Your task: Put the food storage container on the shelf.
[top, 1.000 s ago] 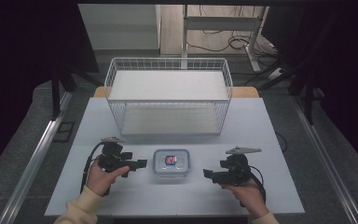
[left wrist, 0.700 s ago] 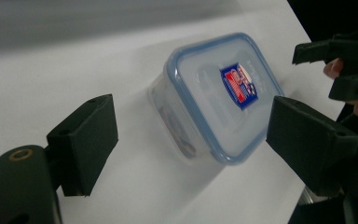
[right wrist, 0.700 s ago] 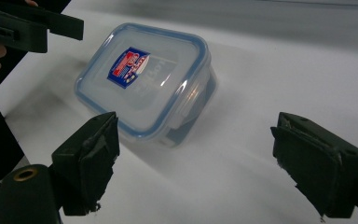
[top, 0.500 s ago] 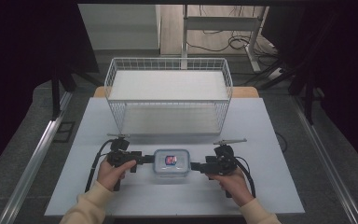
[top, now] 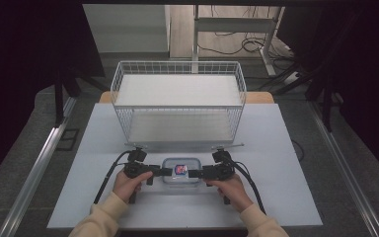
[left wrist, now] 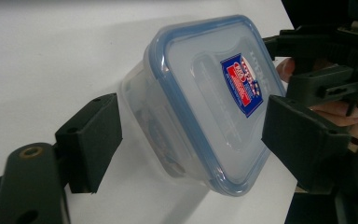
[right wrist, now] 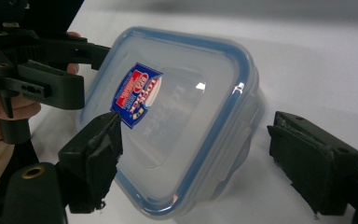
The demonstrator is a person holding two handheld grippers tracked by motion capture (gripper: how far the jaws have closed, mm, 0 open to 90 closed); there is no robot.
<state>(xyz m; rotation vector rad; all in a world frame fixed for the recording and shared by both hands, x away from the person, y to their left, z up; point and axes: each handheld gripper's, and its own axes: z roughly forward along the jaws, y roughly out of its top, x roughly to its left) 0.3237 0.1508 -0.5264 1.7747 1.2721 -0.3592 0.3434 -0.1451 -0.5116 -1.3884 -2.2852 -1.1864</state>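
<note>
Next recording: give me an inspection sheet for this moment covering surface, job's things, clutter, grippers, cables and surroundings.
Surface: pale table, bare around the work.
Job's things: clear lidded container with blue seal and red-blue label, lying near the front edge, lid on.
Clutter: white wire basket behind the container, holding nothing that can be seen.
Grippers: left gripper and right gripper flank the container's two ends; each has jaws open astride it, gaps showing beside the pads. The right gripper's jaws have just been closing.
Cables: a black cable trails from the left gripper toward the front edge, another from the right gripper.
Surroundings: grey floor, dark curtains, desk frame behind.
</note>
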